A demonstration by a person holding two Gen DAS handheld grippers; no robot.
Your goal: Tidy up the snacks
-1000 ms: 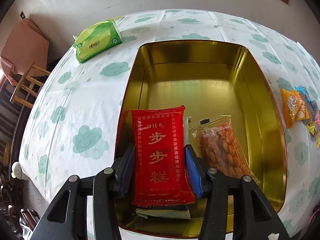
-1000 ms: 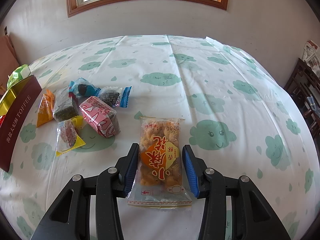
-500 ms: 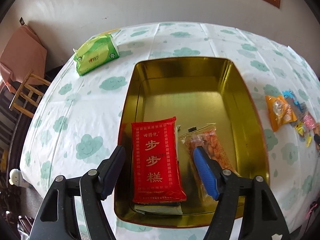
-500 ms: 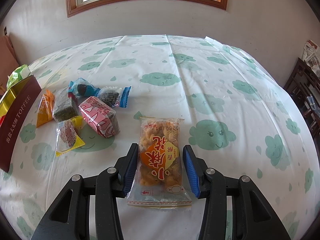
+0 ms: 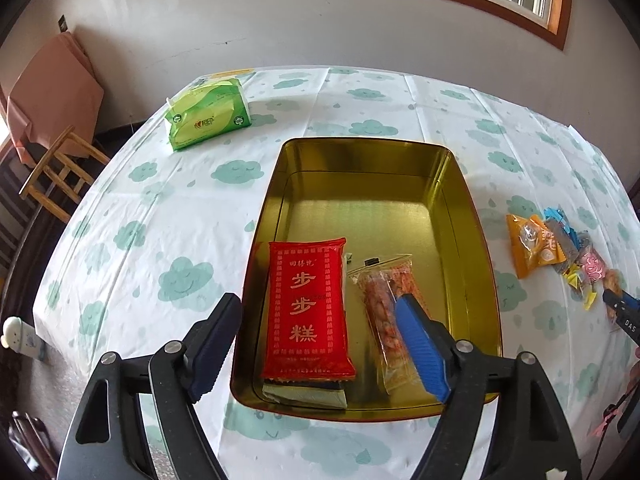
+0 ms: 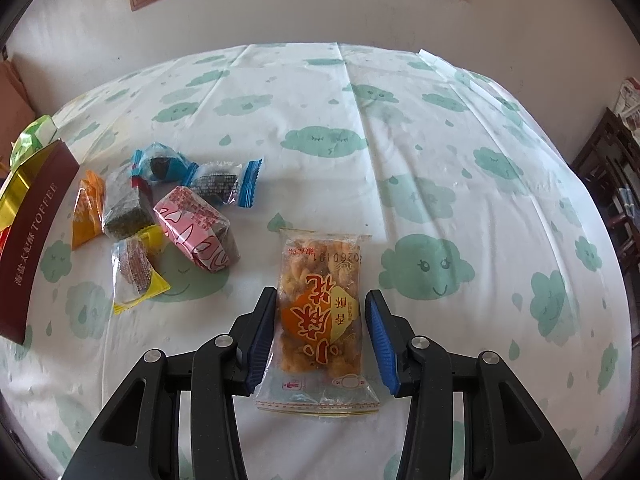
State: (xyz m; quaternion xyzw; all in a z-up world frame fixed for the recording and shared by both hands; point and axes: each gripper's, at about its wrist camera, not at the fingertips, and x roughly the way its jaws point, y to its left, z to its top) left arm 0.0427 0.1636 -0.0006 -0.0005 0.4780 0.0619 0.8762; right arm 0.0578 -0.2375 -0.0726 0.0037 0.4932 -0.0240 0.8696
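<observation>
Straddling the clear packet of golden fried twists with an orange label [image 6: 320, 300], my right tongs [image 6: 320, 334] stand open, a blue pad on each side of it, not yet pinching. To grip well, I judge I should close evenly across its middle, firmly enough to lift yet not crush the brittle twists. My left tongs [image 5: 320, 346] hang open and empty above the near end of the gold rectangular metal tin [image 5: 460, 184], where the flat red foil packet with gold characters [image 5: 306, 304] lies on another pack, mostly hidden beneath. Right of the tin, small wrapped sweets [image 6: 160, 216] lie heaped on the worktop [image 6: 400, 140]; their labels are unreadable.
</observation>
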